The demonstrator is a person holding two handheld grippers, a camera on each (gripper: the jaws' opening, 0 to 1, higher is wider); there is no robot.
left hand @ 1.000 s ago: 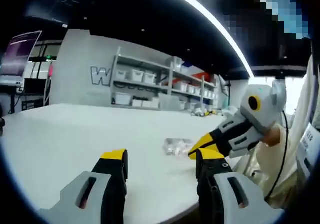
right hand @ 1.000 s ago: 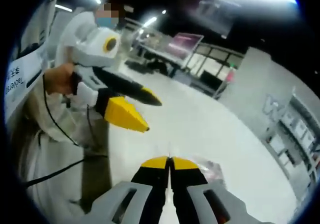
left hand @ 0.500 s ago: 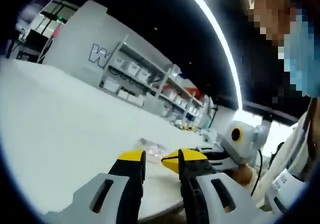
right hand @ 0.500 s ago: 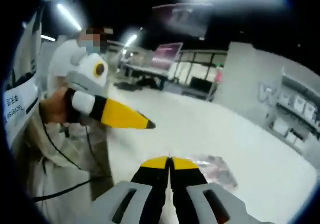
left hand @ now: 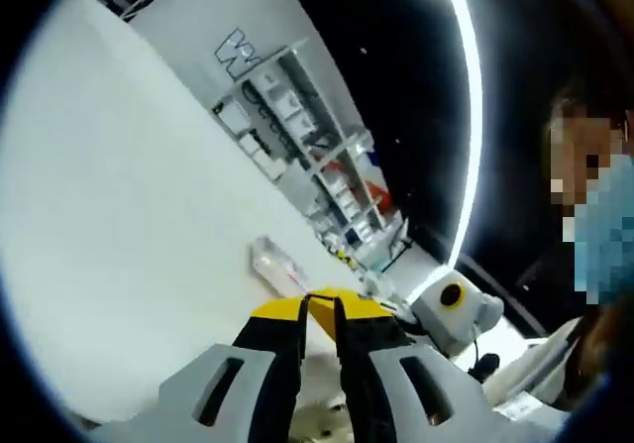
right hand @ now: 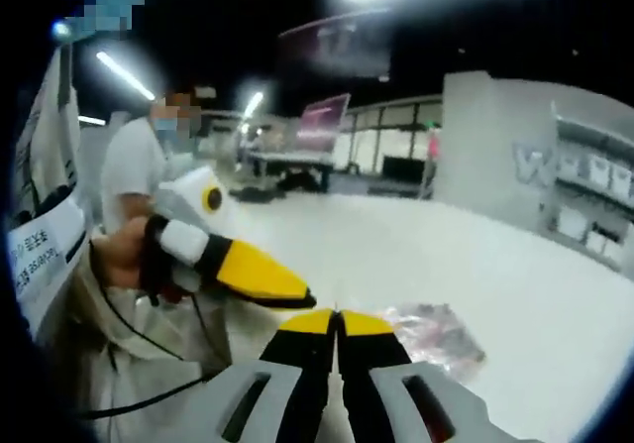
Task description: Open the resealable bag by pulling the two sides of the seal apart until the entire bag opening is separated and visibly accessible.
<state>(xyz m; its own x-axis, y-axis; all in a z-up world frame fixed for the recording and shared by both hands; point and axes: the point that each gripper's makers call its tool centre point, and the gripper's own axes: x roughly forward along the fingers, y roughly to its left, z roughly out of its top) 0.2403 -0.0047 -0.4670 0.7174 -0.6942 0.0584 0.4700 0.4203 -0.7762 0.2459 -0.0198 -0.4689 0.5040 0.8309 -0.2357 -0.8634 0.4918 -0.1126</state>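
The bag (right hand: 432, 332), clear and crinkled with something pinkish inside, lies flat on the white table (right hand: 475, 255), just right of the right gripper (right hand: 337, 316) tips in the right gripper view. That gripper's yellow-tipped jaws are pressed together with no gap; whether they pinch the bag's edge cannot be told. The left gripper (right hand: 260, 276) comes in from the left of this view, held in a hand (right hand: 121, 255), its yellow tips ending just beside the right gripper's tips, above the table edge. In the left gripper view the bag (left hand: 272, 263) lies on the table (left hand: 109, 195) just beyond the left gripper (left hand: 319, 304), whose jaws stand nearly together with only a thin slit between them; nothing can be seen in it. Shelves (left hand: 297, 126) with white bins stand beyond the table, and a light strip (left hand: 474, 96) crosses the dark ceiling.
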